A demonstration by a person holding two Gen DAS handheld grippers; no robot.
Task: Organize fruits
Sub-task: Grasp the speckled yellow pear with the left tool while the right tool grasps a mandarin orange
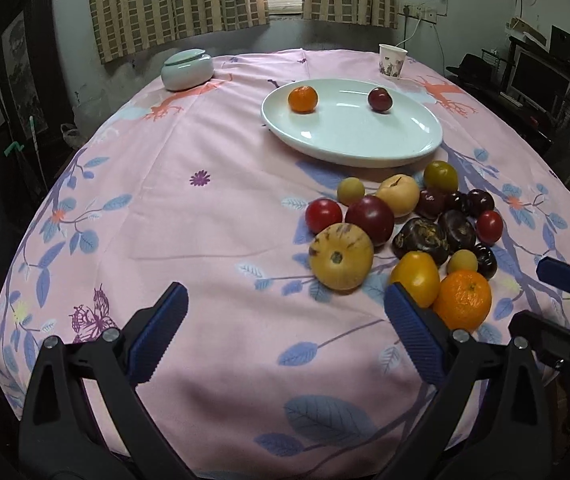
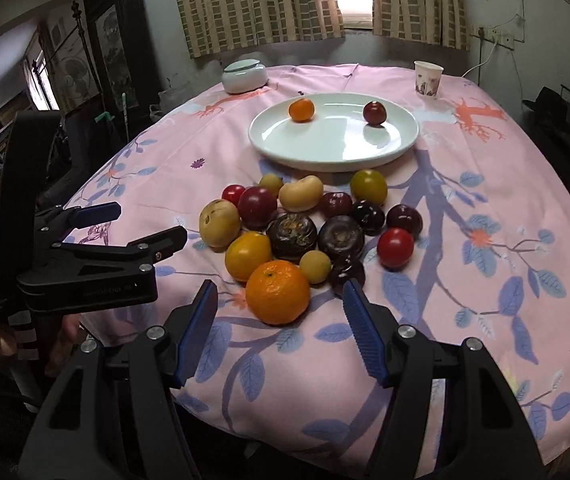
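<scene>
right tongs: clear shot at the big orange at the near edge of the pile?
Probably yes. The right tongs are open with the big orange straight ahead between the tips; nothing sits in front of it.

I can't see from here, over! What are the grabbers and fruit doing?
Both grippers, left and right, open, empty. Right lined up on big orange. Plate holds two fruits; pile unsorted. Nothing blocking.

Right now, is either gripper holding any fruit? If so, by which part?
Nothing is held. The left gripper and right gripper are both open with bare fingers. The big orange lies on the tablecloth just ahead of the right one, untouched.
</scene>
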